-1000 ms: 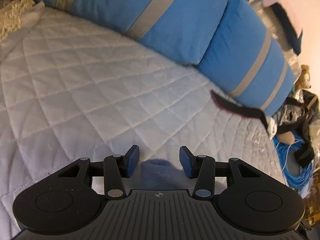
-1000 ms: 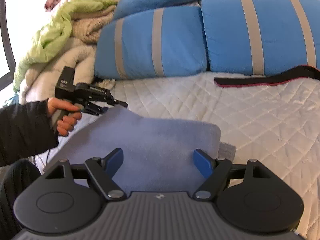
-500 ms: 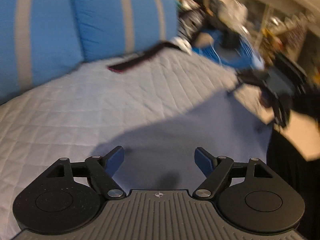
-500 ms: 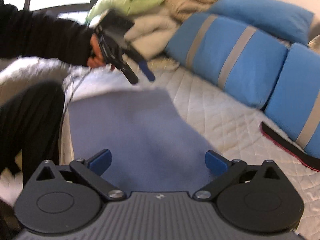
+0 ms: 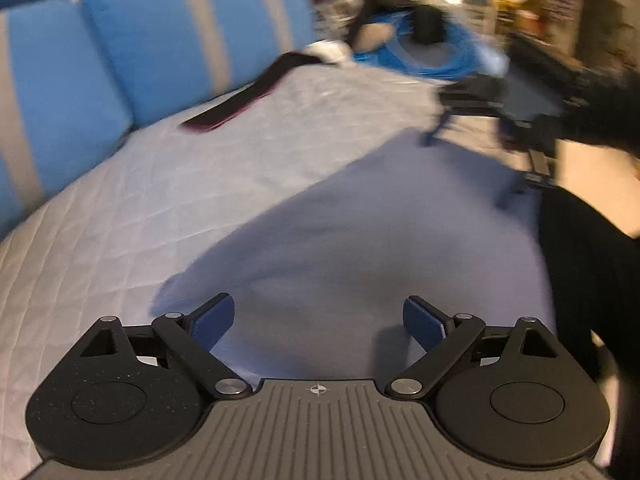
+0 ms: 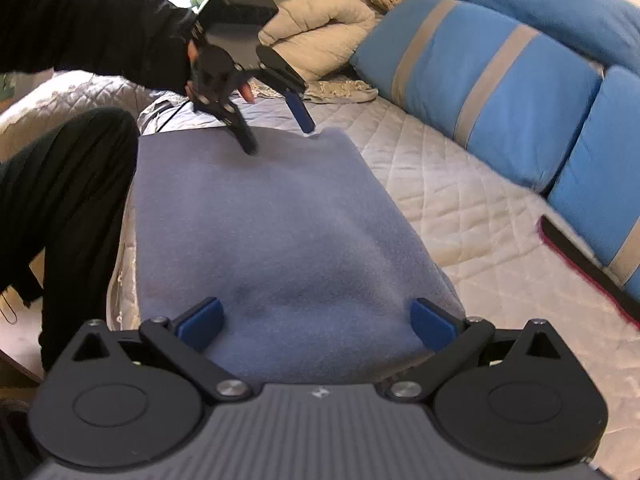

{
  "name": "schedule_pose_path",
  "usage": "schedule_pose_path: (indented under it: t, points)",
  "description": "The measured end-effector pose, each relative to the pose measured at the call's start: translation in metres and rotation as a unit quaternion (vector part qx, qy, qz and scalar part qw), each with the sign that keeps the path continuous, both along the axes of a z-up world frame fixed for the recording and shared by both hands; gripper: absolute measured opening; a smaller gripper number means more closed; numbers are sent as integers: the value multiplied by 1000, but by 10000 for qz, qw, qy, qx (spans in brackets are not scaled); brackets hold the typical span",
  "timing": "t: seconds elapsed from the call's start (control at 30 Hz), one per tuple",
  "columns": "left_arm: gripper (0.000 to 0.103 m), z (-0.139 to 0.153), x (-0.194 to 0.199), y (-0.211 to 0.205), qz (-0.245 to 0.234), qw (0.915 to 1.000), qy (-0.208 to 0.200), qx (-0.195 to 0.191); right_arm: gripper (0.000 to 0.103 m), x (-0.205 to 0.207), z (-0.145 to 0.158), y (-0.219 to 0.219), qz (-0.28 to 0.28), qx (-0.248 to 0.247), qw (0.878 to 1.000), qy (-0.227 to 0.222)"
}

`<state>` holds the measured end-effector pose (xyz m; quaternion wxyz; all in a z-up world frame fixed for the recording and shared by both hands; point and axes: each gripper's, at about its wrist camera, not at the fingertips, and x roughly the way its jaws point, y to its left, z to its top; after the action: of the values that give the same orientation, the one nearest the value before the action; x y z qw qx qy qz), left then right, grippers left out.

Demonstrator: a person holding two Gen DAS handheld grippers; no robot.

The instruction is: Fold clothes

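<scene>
On a white quilted bedspread (image 6: 460, 200), a folded blue-grey cloth (image 6: 272, 240) lying flat near the bed's edge. At opposite ends, 2 grippers, jaws spread wide and gripping nothing: left gripper (image 6: 276, 138) just above the far end, right gripper (image 6: 316, 322) over the near end. Behind, blue striped pillows (image 6: 480, 92).

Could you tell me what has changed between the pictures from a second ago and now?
The left gripper let go of the blue cloth: a second ago it was nearly shut at the cloth's edge, now it is open above the far end. It also swung round to face along the cloth. The right gripper stayed open and turned likewise. The cloth remains flat on the quilted bed cover; the black strap has not moved.
</scene>
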<state>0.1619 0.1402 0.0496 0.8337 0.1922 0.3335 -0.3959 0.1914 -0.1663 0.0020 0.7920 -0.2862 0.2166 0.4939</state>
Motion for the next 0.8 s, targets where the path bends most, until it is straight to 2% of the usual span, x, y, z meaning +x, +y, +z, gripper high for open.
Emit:
schedule_pose_path:
  t: [0.13, 0.27, 0.3, 0.43, 0.53, 0.6, 0.67, 0.7, 0.77, 0.8]
  points:
    - [93, 4, -34, -10, -720, 9962, 93, 477, 103, -1, -1, -1, 19, -87, 10000, -27]
    - [96, -24, -58, -31, -993, 9801, -389, 1672, 103, -3, -3, -3, 39, -174, 9998, -54]
    - [100, -27, -59, -33, -921, 9803, -428, 1692, 103, -3, -3, -3, 44, -195, 9998, -61]
    - [100, -24, -59, -33, -603, 9842, -393, 1617, 103, -5, -5, -5, 63, -282, 9995, -88]
    - [100, -9, -56, -17, -52, 9930, -99, 1174, 103, 1, 4, -14, -361, -82, 9990, 263]
    - [100, 3, -50, -1, 415, 9971, 146, 619, 103, 6, 4, -21, -638, 183, 9957, 653]
    - [100, 13, -41, 19, 1029, 9935, 465, -150, 103, 9, 1, -23, -769, 378, 9917, 956]
    - [100, 14, -34, 30, 1375, 9859, 742, -598, 103, 11, 0, -23, -834, 476, 9892, 1106]
    - [100, 8, -19, 49, 2012, 9584, 1439, -1424, 103, 14, -3, -25, -964, 670, 9831, 1406]
    - [100, 2, -14, 54, 2260, 9449, 1696, -1652, 103, 15, -4, -26, -1029, 767, 9795, 1556]
